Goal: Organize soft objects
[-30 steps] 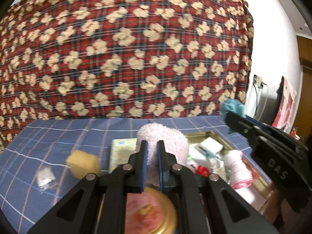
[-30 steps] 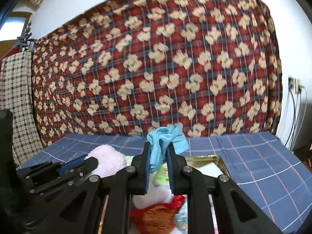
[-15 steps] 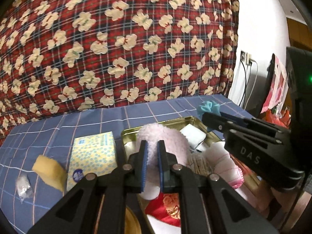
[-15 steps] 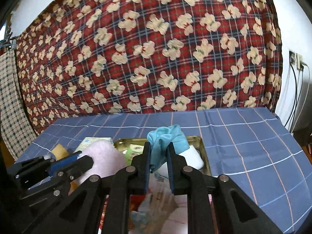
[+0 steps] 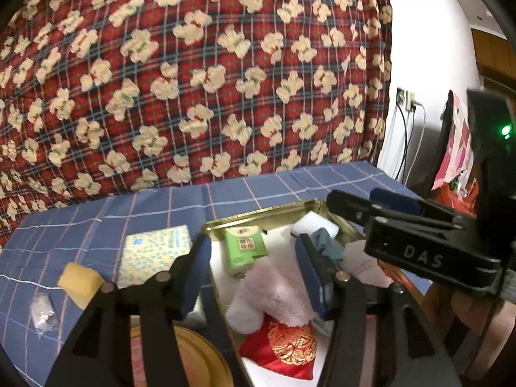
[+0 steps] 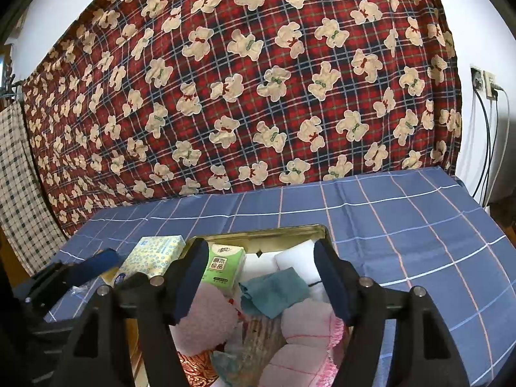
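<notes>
With both tools spread wide above the gold tin [image 6: 290, 229], nothing is pinched: the left tool [image 5: 253, 271] hangs over the pale pink fluffy puff [image 5: 274, 293], and the right tool [image 6: 261, 279] hangs over the teal cloth [image 6: 274, 290], each lying loose in the tin just below and between the fingers. The step in hand looks like the release and pull-away. To do it well, lift each tool straight up and back so the blue pads [image 6: 190, 277] do not snag the fluffy pile or drag the cloth over the rim.

Ahead of the right tool inside the tin sit a green tissue pack [image 6: 224, 267] and a white sponge block [image 6: 298, 258]; nearer its base lie pink knitted rolls [image 6: 306, 338]. Outside the tin, to the left of the left tool on the blue checked cloth [image 6: 403, 225] covering the bench, remain a yellow-and-blue tissue pack [image 5: 154, 254], a yellow sponge [image 5: 79, 282] and a small clear wrapper [image 5: 43, 311]. Judging by that, the sponge is a likely next pick; grip it lightly across its middle, since it will squash.
</notes>
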`<state>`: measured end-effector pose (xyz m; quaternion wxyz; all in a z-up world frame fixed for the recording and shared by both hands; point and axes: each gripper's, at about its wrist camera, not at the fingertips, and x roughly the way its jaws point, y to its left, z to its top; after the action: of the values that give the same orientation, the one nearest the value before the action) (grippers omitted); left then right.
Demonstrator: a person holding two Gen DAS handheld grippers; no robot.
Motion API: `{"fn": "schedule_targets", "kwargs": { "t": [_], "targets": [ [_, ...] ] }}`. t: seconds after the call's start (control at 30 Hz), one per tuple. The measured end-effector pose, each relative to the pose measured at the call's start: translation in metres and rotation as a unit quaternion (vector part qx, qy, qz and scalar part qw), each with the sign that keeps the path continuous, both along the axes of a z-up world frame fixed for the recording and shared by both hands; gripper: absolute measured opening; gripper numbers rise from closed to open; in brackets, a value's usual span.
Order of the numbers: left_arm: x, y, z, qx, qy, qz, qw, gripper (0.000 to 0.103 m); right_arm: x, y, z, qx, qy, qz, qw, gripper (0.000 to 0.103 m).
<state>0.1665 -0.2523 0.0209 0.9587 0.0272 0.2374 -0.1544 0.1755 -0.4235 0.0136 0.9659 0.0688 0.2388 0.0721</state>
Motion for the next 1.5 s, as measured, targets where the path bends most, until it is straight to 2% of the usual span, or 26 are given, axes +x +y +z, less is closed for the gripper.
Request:
{"fn": "schedule_targets", "kwargs": {
  "t": [0.1, 0.27, 0.4, 0.53, 0.63, 0.8, 0.9, 0.97, 1.17, 1.2, 1.27, 1.3, 1.33, 1.37, 1.4, 1.5],
  "targets": [
    [-0.009, 0.014, 0.006, 0.0, -0.026, 0.017, 0.9995, 0.072, -0.004, 0.004, 0.002, 0.001, -0.005, 0.004, 1.0, 0.07],
    [-0.014, 0.047, 0.009, 0.011, -0.047, 0.049, 0.9977, 0.074, -0.008, 0.021, 0.007, -0.005, -0.013, 0.016, 1.0, 0.071],
    [-0.01, 0.088, 0.004, 0.013, -0.043, 0.086, 0.9953, 0.076, -0.008, 0.044, 0.011, -0.009, -0.014, 0.041, 0.999, 0.071],
    [-0.008, 0.135, -0.006, 0.023, -0.034, 0.141, 0.9891, 0.077, -0.006, 0.076, 0.012, -0.012, -0.009, 0.076, 0.997, 0.071],
    [-0.001, 0.175, -0.017, 0.033, -0.017, 0.19, 0.981, 0.077, -0.002, 0.106, 0.011, -0.015, 0.0, 0.105, 0.994, 0.071],
    [0.017, 0.227, -0.043, 0.044, 0.041, 0.245, 0.9676, 0.079, 0.006, 0.161, 0.006, -0.035, 0.015, 0.154, 0.987, 0.071],
    [0.028, 0.244, -0.059, 0.046, 0.074, 0.256, 0.9628, 0.079, 0.01, 0.19, 0.003, -0.051, 0.026, 0.177, 0.982, 0.071],
    [0.035, 0.249, -0.07, 0.043, 0.097, 0.248, 0.9629, 0.08, 0.014, 0.208, -0.001, -0.063, 0.036, 0.194, 0.978, 0.071],
    [0.051, 0.254, -0.089, 0.039, 0.133, 0.237, 0.9615, 0.08, 0.029, 0.244, -0.009, -0.097, 0.065, 0.221, 0.968, 0.071],
    [0.053, 0.255, -0.092, 0.037, 0.14, 0.238, 0.9604, 0.078, 0.033, 0.249, -0.01, -0.103, 0.069, 0.224, 0.967, 0.071],
    [0.058, 0.263, -0.095, 0.018, 0.152, 0.236, 0.9595, 0.06, 0.04, 0.257, -0.013, -0.113, 0.079, 0.229, 0.964, 0.071],
    [0.059, 0.265, -0.095, 0.013, 0.156, 0.232, 0.96, 0.035, 0.043, 0.261, -0.014, -0.119, 0.084, 0.23, 0.962, 0.071],
    [0.062, 0.266, -0.098, 0.017, 0.164, 0.23, 0.9591, 0.022, 0.048, 0.265, -0.017, -0.126, 0.09, 0.232, 0.96, 0.071],
    [0.063, 0.266, -0.1, 0.016, 0.17, 0.225, 0.9591, 0.02, 0.051, 0.269, -0.019, -0.131, 0.095, 0.235, 0.958, 0.071],
    [0.062, 0.266, -0.099, 0.014, 0.169, 0.222, 0.9603, 0.011, 0.055, 0.273, -0.021, -0.137, 0.102, 0.238, 0.956, 0.071],
    [0.06, 0.261, -0.098, 0.025, 0.162, 0.214, 0.9631, 0.006, 0.063, 0.281, -0.028, -0.151, 0.117, 0.247, 0.95, 0.071]
  ]
}}
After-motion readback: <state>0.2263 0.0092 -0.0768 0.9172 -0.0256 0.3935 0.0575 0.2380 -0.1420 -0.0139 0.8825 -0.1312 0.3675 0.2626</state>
